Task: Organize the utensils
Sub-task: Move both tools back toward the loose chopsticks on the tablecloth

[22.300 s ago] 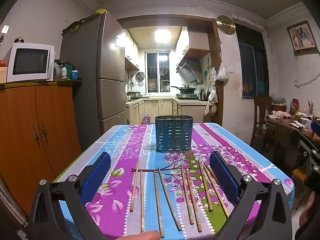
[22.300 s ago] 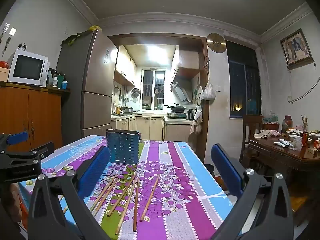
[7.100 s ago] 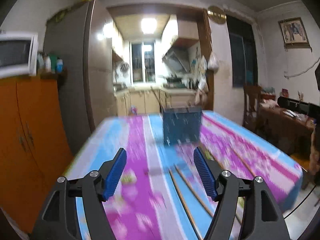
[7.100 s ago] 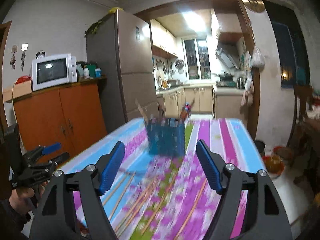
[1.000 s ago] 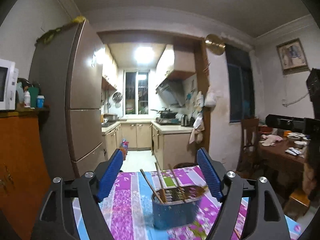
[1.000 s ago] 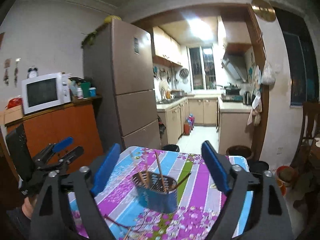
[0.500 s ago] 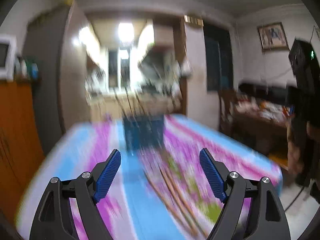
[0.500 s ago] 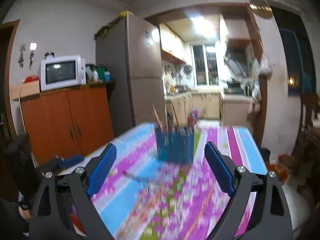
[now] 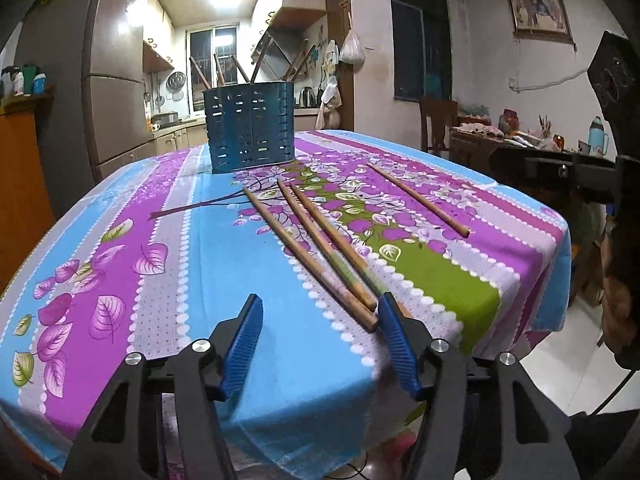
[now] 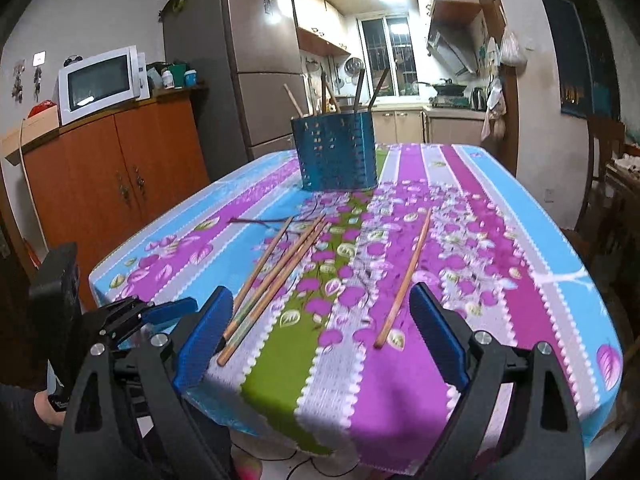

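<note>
We hold our left gripper (image 9: 320, 318) low at the near edge of the table (image 9: 168, 216). Its blue fingers (image 9: 244, 344) are closing, but there is nothing between them. The ends of three chopsticks (image 9: 316, 248) lie just in front of its right finger. They lie side by side on the bright cloth and point toward the blue holder (image 9: 250, 130). We cannot tell if the finger touches them.

One more chopstick (image 9: 418, 199) lies alone, off to the right, apart from the three.

The blue holder stands upright at the far end of the table. Some chopsticks already stick up out of it.

Our right gripper (image 10: 322, 324) is low at the table edge too. Its fingers stand wide apart and hold nothing. From this side, the near end of the lone chopstick (image 10: 404, 276) lies between its fingers, close to the right one. The three chopsticks (image 10: 276, 272) lie by its left finger.

Behind the table we see a fridge (image 10: 240, 68) and a white microwave (image 10: 100, 82) on an orange cabinet (image 10: 116, 176).
</note>
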Available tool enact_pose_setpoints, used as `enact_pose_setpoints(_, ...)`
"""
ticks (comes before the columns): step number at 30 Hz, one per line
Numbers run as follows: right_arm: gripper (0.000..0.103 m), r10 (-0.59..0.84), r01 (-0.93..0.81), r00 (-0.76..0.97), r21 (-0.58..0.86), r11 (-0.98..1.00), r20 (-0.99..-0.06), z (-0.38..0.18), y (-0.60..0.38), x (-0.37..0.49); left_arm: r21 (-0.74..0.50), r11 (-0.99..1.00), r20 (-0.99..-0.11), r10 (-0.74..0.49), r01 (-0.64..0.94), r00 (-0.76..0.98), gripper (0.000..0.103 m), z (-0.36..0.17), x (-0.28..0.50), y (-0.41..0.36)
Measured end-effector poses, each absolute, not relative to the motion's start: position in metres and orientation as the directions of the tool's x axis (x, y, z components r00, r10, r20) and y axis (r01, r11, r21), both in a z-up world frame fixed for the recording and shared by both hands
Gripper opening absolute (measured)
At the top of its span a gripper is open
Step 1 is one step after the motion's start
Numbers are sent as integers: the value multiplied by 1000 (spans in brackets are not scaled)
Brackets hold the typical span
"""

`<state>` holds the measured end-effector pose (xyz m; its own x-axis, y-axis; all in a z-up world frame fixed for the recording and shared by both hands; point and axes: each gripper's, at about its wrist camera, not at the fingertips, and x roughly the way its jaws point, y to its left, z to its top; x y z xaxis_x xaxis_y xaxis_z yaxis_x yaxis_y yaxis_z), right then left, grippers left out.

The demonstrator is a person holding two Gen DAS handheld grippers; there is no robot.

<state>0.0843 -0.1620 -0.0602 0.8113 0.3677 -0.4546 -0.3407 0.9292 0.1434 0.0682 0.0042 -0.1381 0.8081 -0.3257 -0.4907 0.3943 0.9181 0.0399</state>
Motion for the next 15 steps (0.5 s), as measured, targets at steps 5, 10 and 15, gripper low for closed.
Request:
enact_pose_setpoints(5, 86, 384, -369, 799, 126, 921, -463, -76, -151, 74, 51, 928, -485, -299, 368, 822, 61, -139, 66, 13)
enact_pose_setpoints(10, 53, 408, -418, 782, 89, 904, -470, -93, -122, 63, 113, 927, -454, -272, 357, 849, 56, -141, 61, 14)
enact_pose_setpoints(15, 30, 411, -448, 763, 51, 893, -499, -114, -90, 62, 144, 919, -439, -273, 368, 856, 49, -142, 58, 15)
